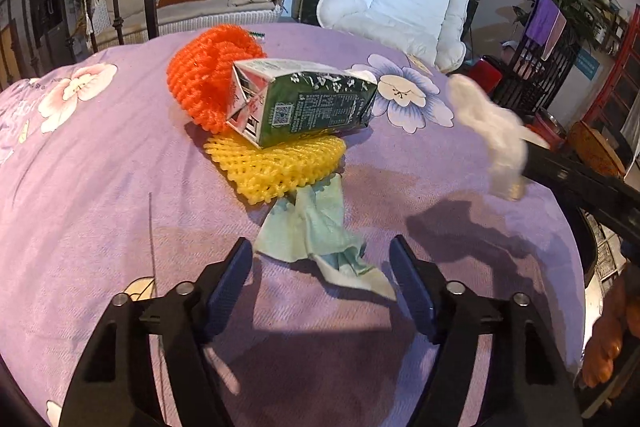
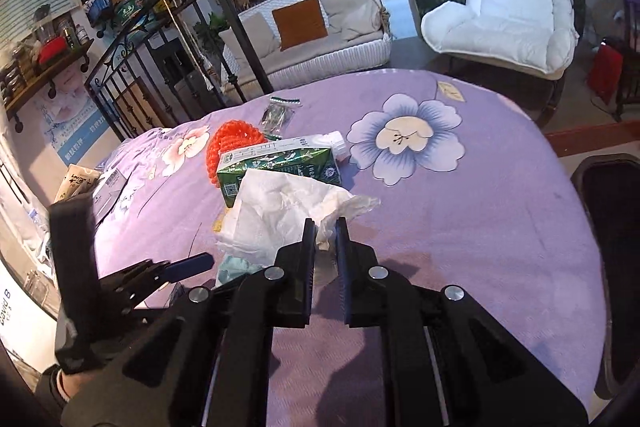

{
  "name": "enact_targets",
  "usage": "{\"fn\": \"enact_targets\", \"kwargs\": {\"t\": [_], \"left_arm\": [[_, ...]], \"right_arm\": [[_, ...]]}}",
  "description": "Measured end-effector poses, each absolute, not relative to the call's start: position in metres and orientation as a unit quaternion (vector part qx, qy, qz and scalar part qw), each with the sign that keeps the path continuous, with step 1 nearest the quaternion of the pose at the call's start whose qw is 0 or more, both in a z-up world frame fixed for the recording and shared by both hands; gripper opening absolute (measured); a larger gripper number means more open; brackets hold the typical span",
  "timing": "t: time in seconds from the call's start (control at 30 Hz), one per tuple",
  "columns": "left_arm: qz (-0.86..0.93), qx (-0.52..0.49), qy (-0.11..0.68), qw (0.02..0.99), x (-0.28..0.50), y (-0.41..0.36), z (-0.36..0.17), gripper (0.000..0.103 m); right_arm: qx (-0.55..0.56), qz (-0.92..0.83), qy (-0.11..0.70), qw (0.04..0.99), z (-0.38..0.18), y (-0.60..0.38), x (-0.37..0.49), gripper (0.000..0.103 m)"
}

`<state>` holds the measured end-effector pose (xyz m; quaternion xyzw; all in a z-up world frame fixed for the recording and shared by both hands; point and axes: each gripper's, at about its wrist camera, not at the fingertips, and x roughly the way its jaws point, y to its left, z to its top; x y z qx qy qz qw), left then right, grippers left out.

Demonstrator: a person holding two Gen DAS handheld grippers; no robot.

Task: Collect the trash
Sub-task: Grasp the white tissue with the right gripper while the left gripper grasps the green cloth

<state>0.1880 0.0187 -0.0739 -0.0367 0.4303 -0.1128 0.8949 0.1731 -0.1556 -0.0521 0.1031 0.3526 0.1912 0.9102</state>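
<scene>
Right gripper (image 2: 325, 227) is closed on a crumpled white tissue (image 2: 280, 211), which hangs clear of the purple floral tablecloth (image 2: 460, 227). Left gripper (image 1: 322, 263) stands partly open and holds nothing; a pale green tissue (image 1: 316, 227) lies on the cloth between its jaws, untouched by the pads. Beyond it a green carton (image 1: 304, 103) lies on its side across a yellow foam net (image 1: 280, 163), with an orange foam net (image 1: 204, 79) touching the carton's end
</scene>
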Motion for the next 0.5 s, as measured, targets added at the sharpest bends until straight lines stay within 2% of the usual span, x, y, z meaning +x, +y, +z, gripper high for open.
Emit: {"fn": "enact_targets", "kwargs": {"t": [0.1, 0.27, 0.5], "left_arm": [[-0.114, -0.052, 0.444, 0.887, 0.197, 0.020, -0.079, 0.050], [-0.115, -0.051, 0.450, 0.884, 0.198, 0.018, -0.082, 0.013], [-0.131, -0.044, 0.430, 0.892, 0.178, 0.010, -0.071, 0.008]], "right_arm": [[0.102, 0.185, 0.343, 0.915, -0.049, -0.164, 0.162, 0.012], [0.107, 0.177, 0.331, 0.921, -0.045, -0.173, 0.149, 0.012], [0.116, 0.160, 0.319, 0.927, -0.046, -0.191, 0.131, 0.012]]}}
